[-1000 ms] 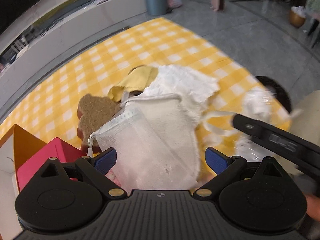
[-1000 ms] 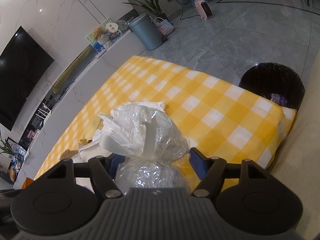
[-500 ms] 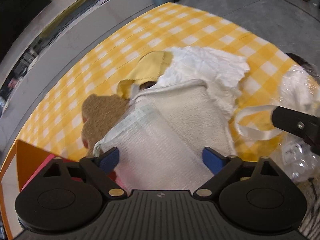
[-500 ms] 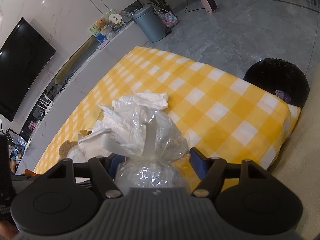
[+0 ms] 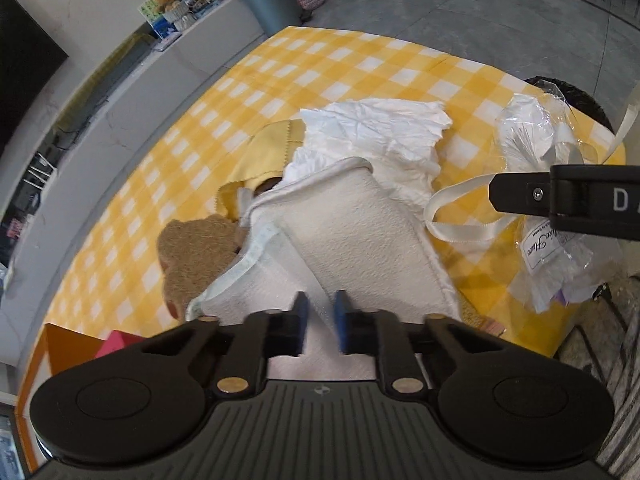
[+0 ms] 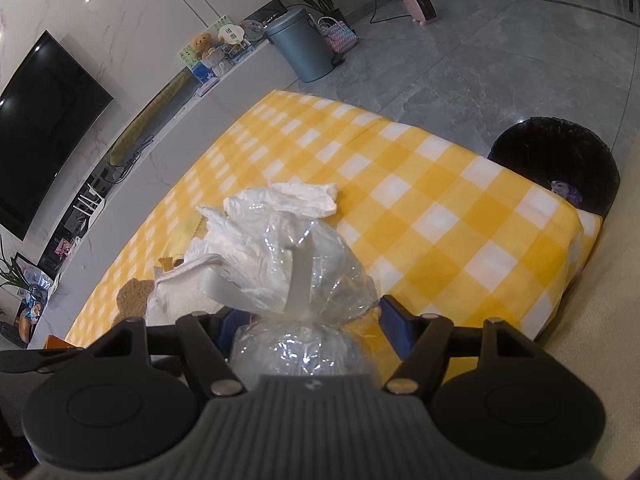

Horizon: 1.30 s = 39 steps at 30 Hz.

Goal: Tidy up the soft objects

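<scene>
A white terry pouch with a mesh side (image 5: 352,232) lies on the yellow checked tablecloth (image 5: 340,64). My left gripper (image 5: 320,320) is at its near end, and its jaws are closing, with a fold of the pouch pinched between the blue pads. Beyond the pouch lie a crumpled white cloth (image 5: 380,132), a yellow cloth (image 5: 276,140) and a brown bear-shaped sponge (image 5: 196,248). My right gripper (image 6: 310,320) is shut on a clear plastic bag (image 6: 304,268) tied with white ribbon. That bag (image 5: 536,136) also shows at the right of the left wrist view.
An orange box (image 5: 60,344) with a pink insert (image 5: 116,342) stands at the table's near left corner. A black bin (image 6: 560,160) sits on the floor off the right end. A grey pedal bin (image 6: 300,48) and a low TV shelf are further back.
The left gripper's jaws have gone from wide open to nearly together on the white pouch, and the gripper has rolled a little. The right gripper and its bag have kept still.
</scene>
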Tool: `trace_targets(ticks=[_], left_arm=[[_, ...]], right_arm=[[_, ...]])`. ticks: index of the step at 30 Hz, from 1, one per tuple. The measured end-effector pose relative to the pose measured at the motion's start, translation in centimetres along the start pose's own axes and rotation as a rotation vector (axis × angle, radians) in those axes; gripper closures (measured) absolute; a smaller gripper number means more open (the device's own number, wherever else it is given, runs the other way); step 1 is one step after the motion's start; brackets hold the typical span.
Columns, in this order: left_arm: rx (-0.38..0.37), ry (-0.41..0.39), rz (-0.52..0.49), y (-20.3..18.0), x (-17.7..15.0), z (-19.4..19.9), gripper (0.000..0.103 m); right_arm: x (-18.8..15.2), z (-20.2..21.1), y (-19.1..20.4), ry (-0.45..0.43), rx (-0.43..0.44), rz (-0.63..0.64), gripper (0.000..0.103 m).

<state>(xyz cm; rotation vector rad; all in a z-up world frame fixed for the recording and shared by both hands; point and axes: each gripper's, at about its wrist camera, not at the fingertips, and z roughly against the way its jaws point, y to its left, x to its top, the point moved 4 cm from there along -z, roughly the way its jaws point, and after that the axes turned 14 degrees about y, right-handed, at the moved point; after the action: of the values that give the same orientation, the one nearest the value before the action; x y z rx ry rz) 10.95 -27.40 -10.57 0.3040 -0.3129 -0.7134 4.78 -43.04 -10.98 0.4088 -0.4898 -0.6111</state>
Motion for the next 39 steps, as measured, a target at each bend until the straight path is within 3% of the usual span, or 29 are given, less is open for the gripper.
trace_targets(ticks=[5, 18, 26, 32, 39], left_arm=[[0.044, 0.01, 0.002, 0.6, -0.1, 0.6, 0.102], [-0.054, -0.111, -0.008, 1.7, -2.3, 5.9, 0.102], [-0.125, -0.171, 0.065, 3.4, -3.8, 8.5, 0.102], [-0.154, -0.257, 0.118, 5.8, -5.7, 11.6, 0.102], [-0.217, -0.4, 0.286, 11.7, -10.3, 15.6, 0.102]], right_arm=[[0.0, 0.0, 0.1, 0.004, -0.003, 0.006, 0.033], [-0.2, 0.2, 0.6, -0.005, 0.003, 0.033, 0.033], [-0.4, 1.1, 1.2, -0.031, 0.01, 0.072, 0.033], [-0.7, 2.3, 2.2, -0.038, 0.106, 0.084, 0.033], [-1.3, 4.8, 4.6, -0.074, 0.206, 0.121, 0.033]])
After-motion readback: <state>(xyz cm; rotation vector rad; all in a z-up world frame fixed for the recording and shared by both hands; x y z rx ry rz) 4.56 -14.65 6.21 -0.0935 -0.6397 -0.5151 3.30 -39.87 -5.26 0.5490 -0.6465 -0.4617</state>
